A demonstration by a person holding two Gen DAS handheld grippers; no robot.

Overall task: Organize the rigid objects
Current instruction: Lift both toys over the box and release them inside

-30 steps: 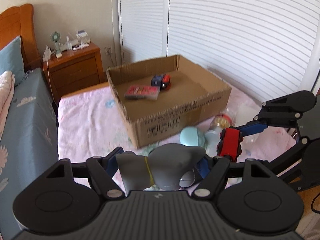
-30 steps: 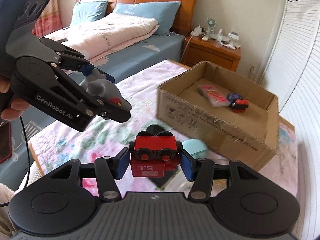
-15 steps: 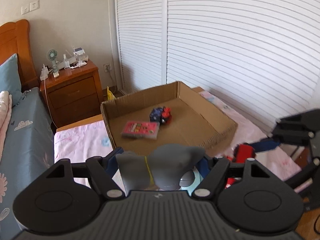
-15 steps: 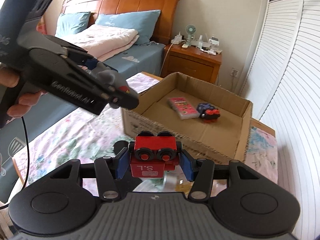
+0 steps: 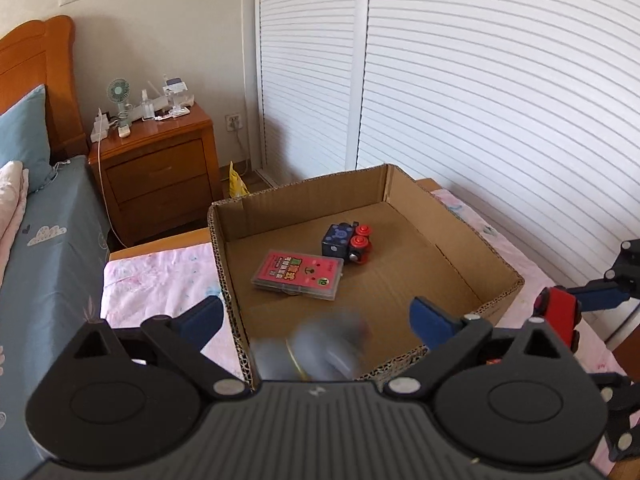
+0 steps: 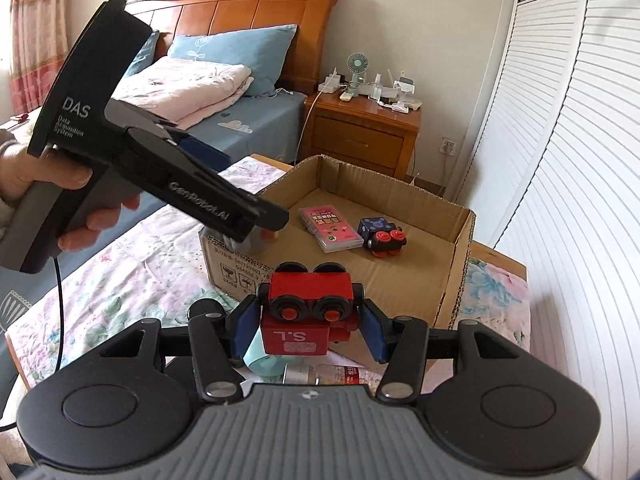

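Blurred grey toy (image 5: pixel 316 346) just inside cardboard box's (image 5: pixel 496 264) near wall; pink card case (image 5: pixel 298 275) and blue-red toy car (image 5: pixel 347 239) mid-floor; red toy block (image 6: pixel 308 308) clamped outside.

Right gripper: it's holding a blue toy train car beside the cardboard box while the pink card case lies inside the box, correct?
Not quite. In the right wrist view the right gripper is shut on a red toy train car, not a blue one. The rest holds: it is beside the cardboard box, and the pink card case lies inside.
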